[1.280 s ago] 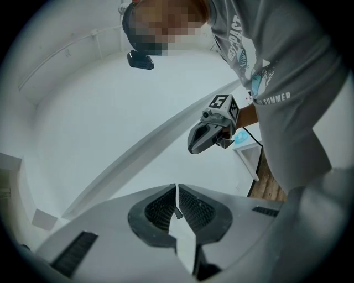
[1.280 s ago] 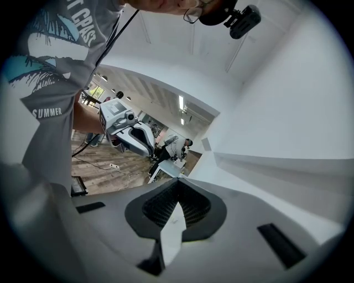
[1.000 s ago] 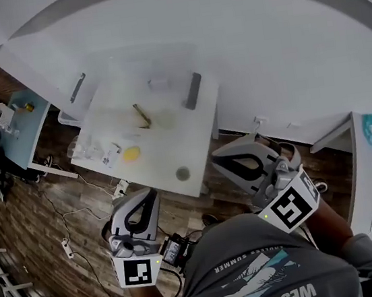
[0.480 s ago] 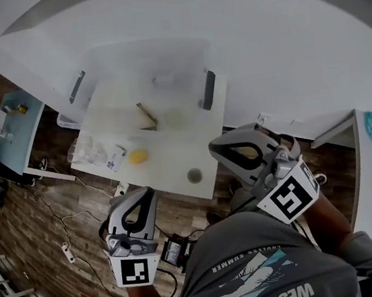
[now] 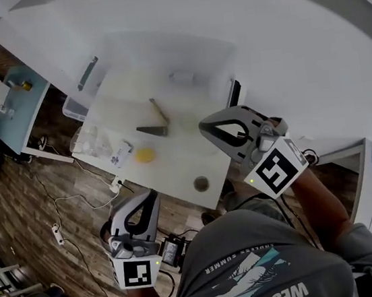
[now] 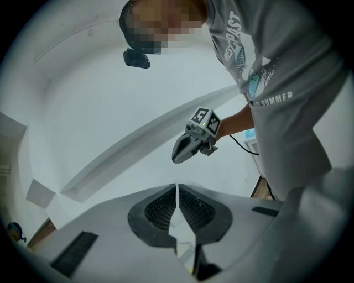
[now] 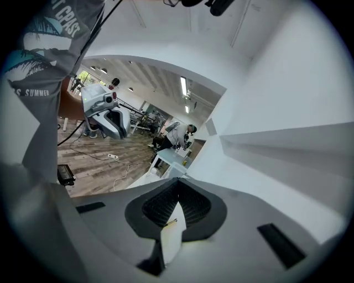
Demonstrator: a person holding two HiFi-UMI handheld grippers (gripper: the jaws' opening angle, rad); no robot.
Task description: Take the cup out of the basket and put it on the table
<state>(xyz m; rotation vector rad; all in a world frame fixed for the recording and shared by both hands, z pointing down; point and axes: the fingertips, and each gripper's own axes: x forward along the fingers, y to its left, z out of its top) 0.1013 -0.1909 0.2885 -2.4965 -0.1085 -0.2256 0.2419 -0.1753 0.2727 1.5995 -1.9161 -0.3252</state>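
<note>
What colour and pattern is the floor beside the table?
Brown wood planks; the floor shows best in the head view.

The basket (image 5: 120, 58) fills the tabletop's (image 5: 175, 167) far end. Before it lies a stick (image 5: 159, 111), then a disc (image 5: 145, 155) toward the left edge, and a small round piece (image 5: 201, 184) by the near corner.

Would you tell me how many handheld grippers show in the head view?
2. The left gripper is low, over the wooden floor beside the white table; the right gripper reaches over that table's right edge.
</note>
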